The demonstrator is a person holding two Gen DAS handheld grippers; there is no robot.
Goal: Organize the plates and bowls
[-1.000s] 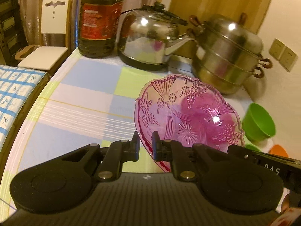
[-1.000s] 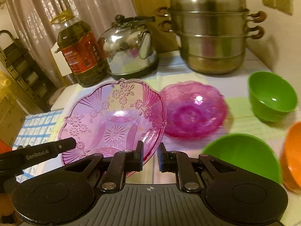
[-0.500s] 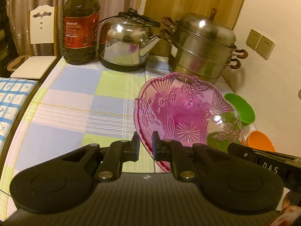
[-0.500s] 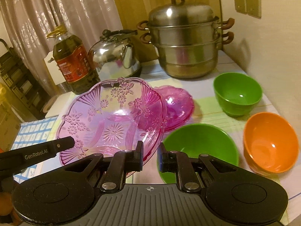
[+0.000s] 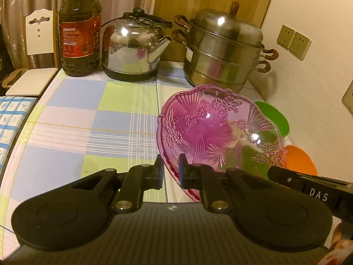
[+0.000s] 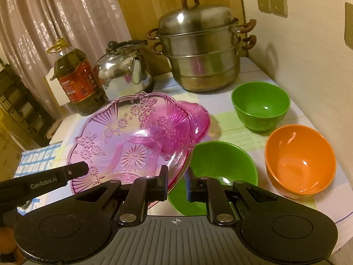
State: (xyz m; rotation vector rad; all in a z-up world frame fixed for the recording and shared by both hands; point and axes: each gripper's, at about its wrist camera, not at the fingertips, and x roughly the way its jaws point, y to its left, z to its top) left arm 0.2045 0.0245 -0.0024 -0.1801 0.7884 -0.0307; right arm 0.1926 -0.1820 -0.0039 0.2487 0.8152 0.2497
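A clear pink glass plate [image 5: 218, 130] with a flower pattern hangs above the table, held at opposite rims by both grippers. My left gripper [image 5: 171, 173] is shut on its near rim. My right gripper [image 6: 176, 182] is shut on the plate's [image 6: 132, 141] right rim. A second, darker pink plate [image 6: 199, 119] lies on the table behind it. A green bowl [image 6: 260, 108] stands at the back right, an orange bowl [image 6: 300, 159] at the right, and another green bowl [image 6: 220, 165] lies under my right gripper.
A steel steamer pot [image 6: 200, 50], a kettle [image 6: 123, 70] and an oil bottle [image 6: 75, 81] stand along the back of the checked tablecloth [image 5: 88, 119]. A wall [image 6: 308, 55] with sockets runs along the right. A white chair [image 5: 33, 66] stands past the table's left corner.
Both grippers have drawn back and up with the pink plate, away from the darker plate. More of the bowls and the table now show.
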